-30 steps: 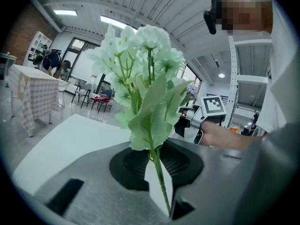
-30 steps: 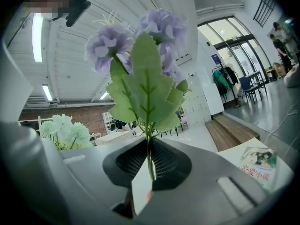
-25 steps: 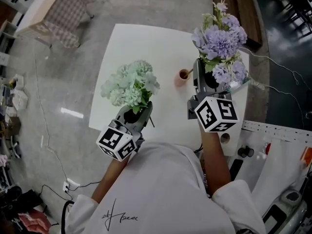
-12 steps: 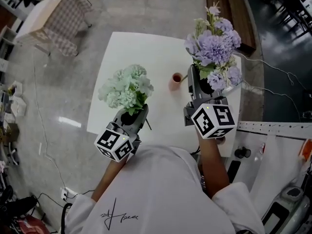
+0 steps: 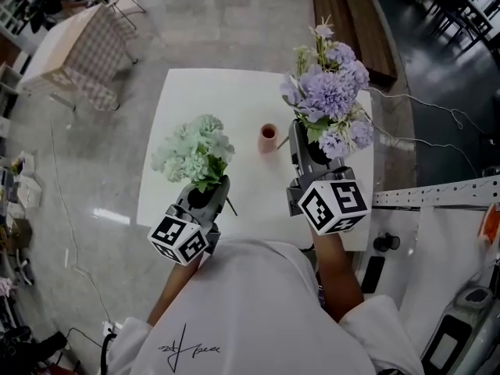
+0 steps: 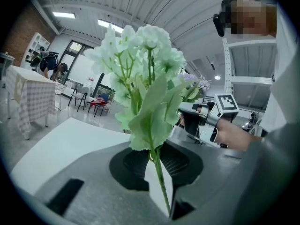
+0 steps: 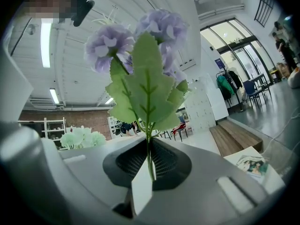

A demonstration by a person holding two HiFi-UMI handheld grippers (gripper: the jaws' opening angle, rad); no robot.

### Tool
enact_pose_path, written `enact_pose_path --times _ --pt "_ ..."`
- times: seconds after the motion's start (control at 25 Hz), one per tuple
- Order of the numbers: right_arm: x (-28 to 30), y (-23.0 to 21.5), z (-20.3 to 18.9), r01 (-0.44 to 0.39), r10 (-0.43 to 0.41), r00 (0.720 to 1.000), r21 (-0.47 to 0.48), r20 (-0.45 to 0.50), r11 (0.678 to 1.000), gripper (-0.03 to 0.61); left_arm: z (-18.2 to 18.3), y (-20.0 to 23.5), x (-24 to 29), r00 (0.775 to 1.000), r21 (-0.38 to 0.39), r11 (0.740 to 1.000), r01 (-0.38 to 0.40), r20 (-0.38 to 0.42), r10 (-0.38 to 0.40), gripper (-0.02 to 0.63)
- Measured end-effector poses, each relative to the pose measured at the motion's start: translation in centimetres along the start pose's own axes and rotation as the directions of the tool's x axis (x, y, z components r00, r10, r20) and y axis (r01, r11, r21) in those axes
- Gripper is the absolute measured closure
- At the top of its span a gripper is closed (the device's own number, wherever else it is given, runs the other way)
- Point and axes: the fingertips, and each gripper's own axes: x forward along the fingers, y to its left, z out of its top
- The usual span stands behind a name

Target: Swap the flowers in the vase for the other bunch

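Note:
A small pink vase [image 5: 268, 137] stands near the middle of the white table [image 5: 195, 92] with nothing in it. My left gripper [image 5: 209, 192] is shut on the stems of the pale green bunch [image 5: 194, 151], held upright over the table's near left part. The same green bunch [image 6: 140, 74] fills the left gripper view, its stem pinched between the jaws. My right gripper [image 5: 306, 153] is shut on the stems of the purple bunch [image 5: 326, 98], held up to the right of the vase. In the right gripper view the purple bunch [image 7: 140, 55] rises from the closed jaws.
A table with a checked cloth [image 5: 78, 49] stands on the floor at far left. A wooden bench [image 5: 351, 22] lies beyond the white table. White equipment and cables [image 5: 437, 233] sit at right. A picture card [image 7: 252, 164] lies on the table's right end.
My right gripper has lifted the purple bunch a little up and away from the vase. The left gripper with the green bunch has stayed almost still.

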Motion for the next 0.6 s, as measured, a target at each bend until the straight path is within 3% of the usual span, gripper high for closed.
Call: enact_pose_path --times 0.6 --pt "-3.2 -0.3 -2.5 0.023 -0.022 0.999 0.033 -0.041 0.999 0.548 0.6 -0.8 0.2 1.000 -0.005 1.000 0.023 0.011 -0.023 0.554"
